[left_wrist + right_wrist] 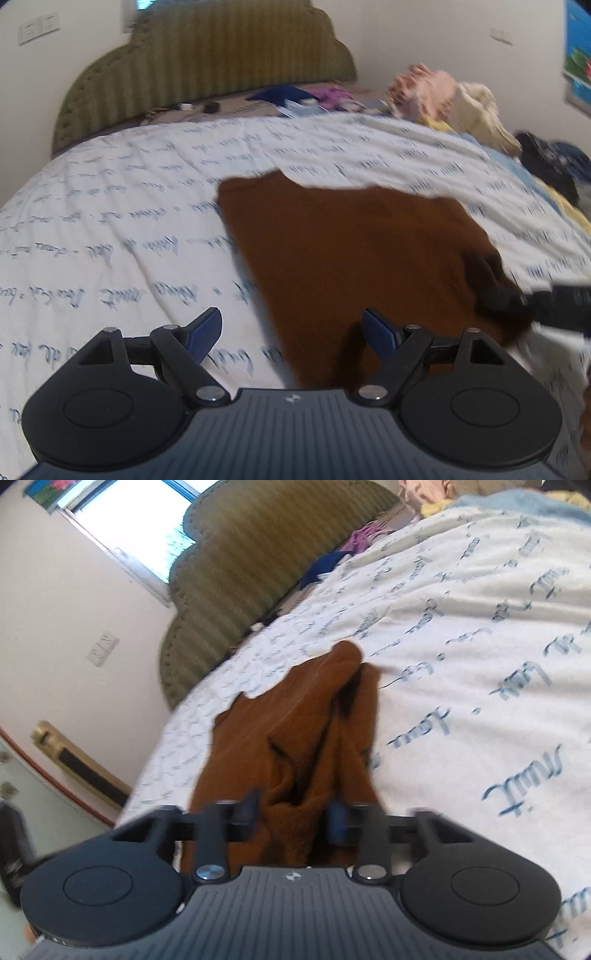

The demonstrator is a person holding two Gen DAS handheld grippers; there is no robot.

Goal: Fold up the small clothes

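- Left wrist view: your left tool (291, 332) hangs with its jaws wide apart and nothing between them. One blue pad (205, 334) is over bare bed cover (110, 221); the other is over the near edge of the brown garment (351, 251).
- Same view: the garment lies spread flat on the bed, ahead of this tool and a little to its right. Its long axis runs from the near edge, by the tool, away toward the green headboard (207, 66).
- Same view: the right tool (517, 299) reaches in from the right edge, at the garment's near right corner. The frame is blurred there, so you cannot read its grip from here.
- Right wrist view: your right tool (291, 816) has its jaws close together with bunched brown cloth between them. It looks pinched, pads against the fabric. The garment (295, 720) trails away from the tool in ridges toward the headboard (240, 572).
- Judgement: the right hand already has its corner, so the left is the free one. The left near corner lies just ahead and to the right of the left tool; that small offset is what the coming grasp turns on.
- Background: a pile of other clothes (443, 96) lies at the far right of the bed, well apart.
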